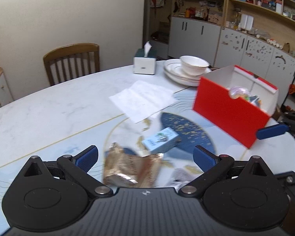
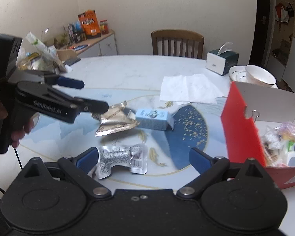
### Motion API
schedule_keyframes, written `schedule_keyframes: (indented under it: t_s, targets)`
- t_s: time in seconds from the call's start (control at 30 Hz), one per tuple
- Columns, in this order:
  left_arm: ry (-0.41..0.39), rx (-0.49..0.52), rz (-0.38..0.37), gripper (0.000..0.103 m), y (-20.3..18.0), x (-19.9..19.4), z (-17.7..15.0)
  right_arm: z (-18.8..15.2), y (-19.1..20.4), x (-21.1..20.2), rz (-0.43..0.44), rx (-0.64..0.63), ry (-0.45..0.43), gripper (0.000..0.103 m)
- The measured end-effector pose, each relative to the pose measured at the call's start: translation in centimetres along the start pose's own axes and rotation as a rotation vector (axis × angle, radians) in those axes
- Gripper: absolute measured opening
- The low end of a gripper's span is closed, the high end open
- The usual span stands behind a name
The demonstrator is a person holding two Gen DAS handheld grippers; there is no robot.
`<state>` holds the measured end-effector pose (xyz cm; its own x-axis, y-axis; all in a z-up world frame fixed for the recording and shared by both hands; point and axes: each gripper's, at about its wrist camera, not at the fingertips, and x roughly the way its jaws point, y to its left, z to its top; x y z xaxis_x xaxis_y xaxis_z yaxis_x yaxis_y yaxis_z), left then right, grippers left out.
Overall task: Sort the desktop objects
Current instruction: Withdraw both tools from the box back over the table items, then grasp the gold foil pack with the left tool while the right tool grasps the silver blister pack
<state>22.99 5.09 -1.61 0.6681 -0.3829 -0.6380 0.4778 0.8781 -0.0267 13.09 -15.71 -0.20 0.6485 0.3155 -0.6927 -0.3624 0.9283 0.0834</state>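
Snack packets and a small blue carton (image 2: 154, 119) lie loose on the marble table (image 1: 49, 106), apparently awaiting transfer into the red box (image 2: 242, 135) beside them, already part-filled with wrapped items. The left gripper (image 1: 145, 158) hangs spread wide above a gold foil packet (image 1: 127, 169), gripping nothing; the right gripper (image 2: 143, 160), equally wide and empty, straddles a silver packet (image 2: 122, 160).

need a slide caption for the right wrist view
Right gripper, fingers open, above a silver packet; left gripper near a gold wrapper, blue carton and red box beyond.
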Motion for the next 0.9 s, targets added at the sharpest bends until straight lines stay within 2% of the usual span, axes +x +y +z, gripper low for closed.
schedule_keyframes:
  t_s: [0.13, 0.47, 0.63, 0.77, 0.9]
  targets:
    - [0.018, 0.000, 0.014, 0.103, 1.6, 0.6, -0.5, -0.5, 1.6, 1.6, -0.027, -0.082, 0.036, 0.099]
    - [0.062, 0.017, -0.006, 0.103, 2.9, 2.6, -1.0, -2.3, 2.2, 5.5, -0.099, -0.152, 0.144, 0.097]
    - [0.091, 0.031, -0.010, 0.103, 3.0, 3.8, -1.2, -2.7, 2.1, 7.5, -0.106, -0.172, 0.183, 0.089]
    - [0.111, 0.023, -0.017, 0.103, 3.2, 4.8, -1.4, -2.5, 2.3, 8.7, -0.102, -0.189, 0.192, 0.087]
    - [0.133, 0.022, -0.024, 0.103, 3.1, 5.7, -1.5, -2.3, 2.8, 9.9, -0.116, -0.245, 0.195, 0.080]
